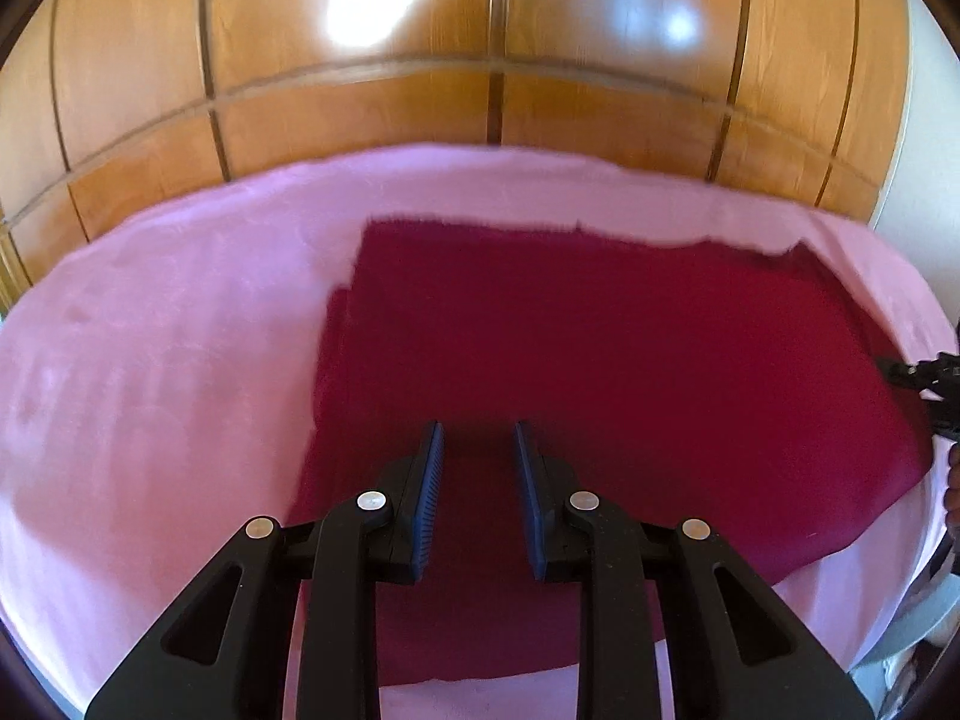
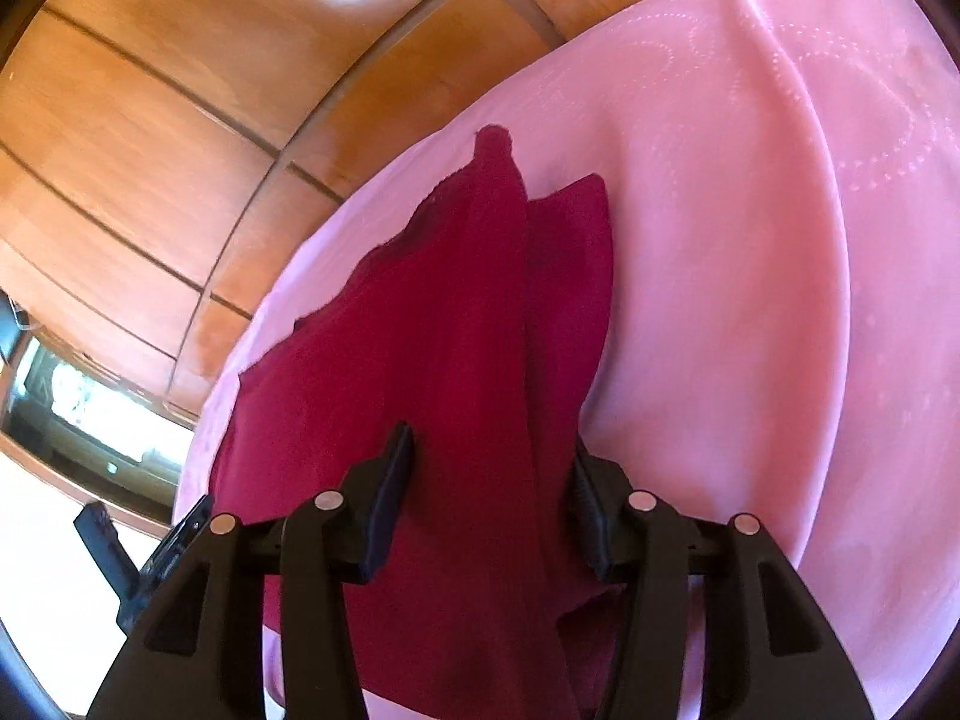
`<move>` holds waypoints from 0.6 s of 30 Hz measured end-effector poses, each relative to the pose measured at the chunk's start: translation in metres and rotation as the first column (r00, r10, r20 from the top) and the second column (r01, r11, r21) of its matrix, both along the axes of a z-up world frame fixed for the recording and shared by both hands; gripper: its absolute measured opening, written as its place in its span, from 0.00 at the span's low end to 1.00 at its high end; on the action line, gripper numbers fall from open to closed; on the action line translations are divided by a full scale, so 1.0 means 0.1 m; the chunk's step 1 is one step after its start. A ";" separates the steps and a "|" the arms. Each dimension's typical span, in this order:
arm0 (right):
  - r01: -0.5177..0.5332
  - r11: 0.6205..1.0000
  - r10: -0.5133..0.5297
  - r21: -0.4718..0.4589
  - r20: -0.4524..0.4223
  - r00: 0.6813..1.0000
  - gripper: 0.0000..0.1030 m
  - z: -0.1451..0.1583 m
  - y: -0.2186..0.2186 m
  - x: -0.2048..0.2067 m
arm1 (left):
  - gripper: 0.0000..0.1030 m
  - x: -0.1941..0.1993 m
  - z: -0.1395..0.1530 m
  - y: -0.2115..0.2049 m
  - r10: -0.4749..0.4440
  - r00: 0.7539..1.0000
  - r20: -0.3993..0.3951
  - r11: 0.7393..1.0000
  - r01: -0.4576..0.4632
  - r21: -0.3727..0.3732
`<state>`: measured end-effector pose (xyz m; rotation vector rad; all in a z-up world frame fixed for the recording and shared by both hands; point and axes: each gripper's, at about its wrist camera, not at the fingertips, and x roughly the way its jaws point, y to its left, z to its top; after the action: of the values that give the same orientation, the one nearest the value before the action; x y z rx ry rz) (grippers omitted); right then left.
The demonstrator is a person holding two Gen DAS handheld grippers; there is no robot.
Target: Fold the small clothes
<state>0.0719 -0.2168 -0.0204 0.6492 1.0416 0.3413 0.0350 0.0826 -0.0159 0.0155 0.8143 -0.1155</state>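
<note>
A dark red cloth (image 1: 600, 360) lies spread flat on a pink sheet (image 1: 150, 360). My left gripper (image 1: 479, 429) hovers over its near part, open by a narrow gap, with nothing between the blue pads (image 1: 429, 492). In the right wrist view the same cloth (image 2: 432, 330) is bunched into a raised fold that runs up between the fingers of my right gripper (image 2: 492, 441). Those jaws stand wide and open; the cloth covers part of the right finger, and the pads do not press on it. The right gripper (image 1: 924, 384) also shows at the cloth's right edge in the left wrist view.
Wooden panelled doors (image 1: 480, 60) rise behind the sheet's far edge. The pink sheet (image 2: 750, 240) has a long crease and a dotted pattern. The left gripper (image 2: 120, 546) shows at the lower left of the right wrist view, near a bright window (image 2: 90, 414). A hand (image 1: 951, 492) is at the right edge.
</note>
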 end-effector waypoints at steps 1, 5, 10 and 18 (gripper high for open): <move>0.000 1.000 0.000 0.007 0.000 1.000 0.46 -0.01 0.00 -0.02 | 0.21 0.02 -0.03 0.01 0.002 1.000 -0.005 1.000 -0.002 -0.005; 0.011 0.998 -0.011 0.063 -0.007 1.000 0.51 -0.03 -0.06 -0.04 | 0.24 0.03 -0.05 0.04 0.005 1.000 -0.011 0.999 -0.006 -0.033; -0.018 0.999 0.019 0.047 -0.024 1.000 0.61 0.05 -0.06 -0.12 | 0.24 0.02 -0.07 0.10 0.003 1.000 -0.020 0.997 -0.004 -0.078; -0.016 0.999 0.015 -0.030 -0.036 0.999 0.41 0.07 0.01 -0.27 | 0.24 0.01 -0.10 0.12 0.012 1.000 -0.022 0.996 -0.014 -0.085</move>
<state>0.0447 -0.2160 -0.0133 0.6219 1.0842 0.3280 0.0357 0.0942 -0.0255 -0.0711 0.8298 -0.1382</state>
